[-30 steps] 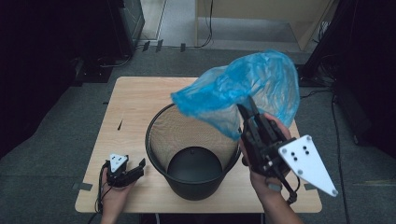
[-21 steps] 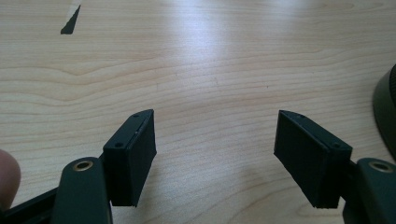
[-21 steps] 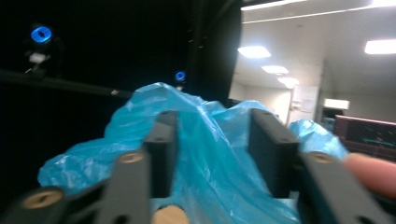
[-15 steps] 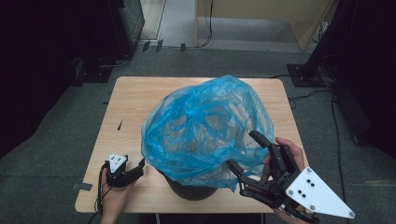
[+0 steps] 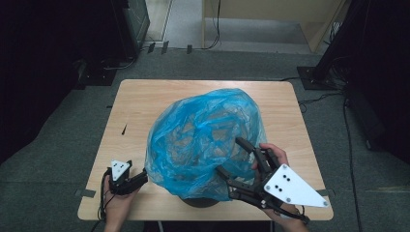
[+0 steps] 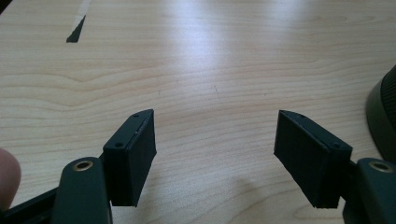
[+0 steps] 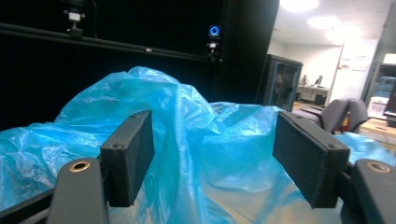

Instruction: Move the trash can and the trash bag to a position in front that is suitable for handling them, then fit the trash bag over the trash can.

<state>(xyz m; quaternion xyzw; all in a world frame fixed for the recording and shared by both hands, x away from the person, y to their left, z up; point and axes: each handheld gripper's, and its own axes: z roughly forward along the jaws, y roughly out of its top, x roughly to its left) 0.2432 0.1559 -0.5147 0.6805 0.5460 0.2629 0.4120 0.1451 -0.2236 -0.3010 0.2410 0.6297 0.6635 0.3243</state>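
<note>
The wooden table point(image 5: 145, 111) carries a black bin point(image 5: 200, 201) at its near centre. A blue plastic bag point(image 5: 203, 140) billows over the bin and hides all but its base. The right gripper point(image 5: 231, 157) sits at the bag's near right side; its jaws have just been opening and stand wide, with bag film between them but unclamped. The left gripper point(image 5: 145, 175) rests near the table's near left edge, jaws wide over bare wood.

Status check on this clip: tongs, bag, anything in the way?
Left tongs open, idle on table. Right tongs just opened, blue bag loose between them, draped over bin. Nothing blocking.
</note>
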